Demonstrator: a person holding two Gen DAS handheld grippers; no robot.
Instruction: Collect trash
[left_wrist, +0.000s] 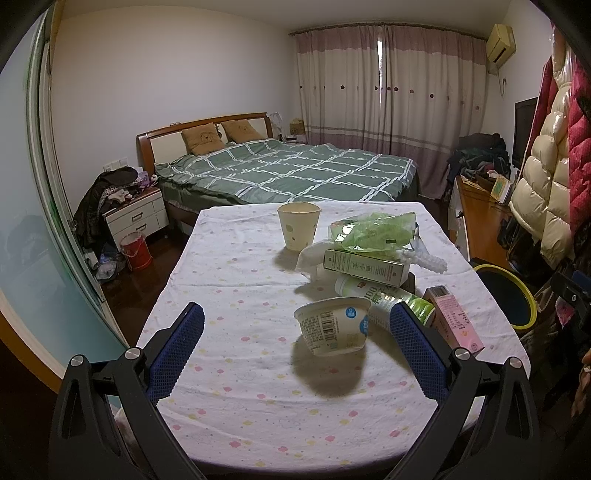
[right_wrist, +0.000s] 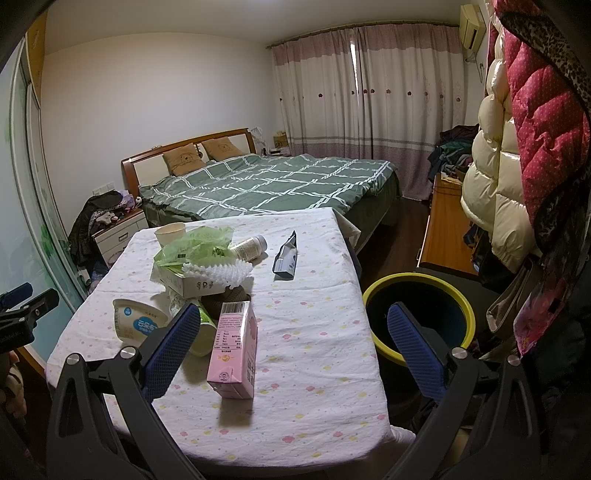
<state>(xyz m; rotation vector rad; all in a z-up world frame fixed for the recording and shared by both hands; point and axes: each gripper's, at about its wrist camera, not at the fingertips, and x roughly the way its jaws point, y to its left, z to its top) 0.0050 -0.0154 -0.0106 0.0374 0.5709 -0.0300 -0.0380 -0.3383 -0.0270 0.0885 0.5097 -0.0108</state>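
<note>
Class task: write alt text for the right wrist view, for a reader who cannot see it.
An open right gripper hovers over a table strewn with trash, a pink carton lying nearest between its blue fingers. A yellow-rimmed bin stands on the floor beside the table's right edge, with a bed behind.

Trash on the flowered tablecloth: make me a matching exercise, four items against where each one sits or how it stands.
Items:
1. Pink rectangular drink carton
2. White round yogurt tub with barcode
3. Cream dotted paper cup
4. Dark foil pouch

Places or states:
A. Upright, at the far end of the table
B. Lying alone, apart from the pile, toward the bin side
C. Tipped on its side, between the left gripper's open fingers
D. Nearest the right gripper, close to the yellow-rimmed bin

Pairs: 1-D, 2-C, 3-A, 4-B
</note>
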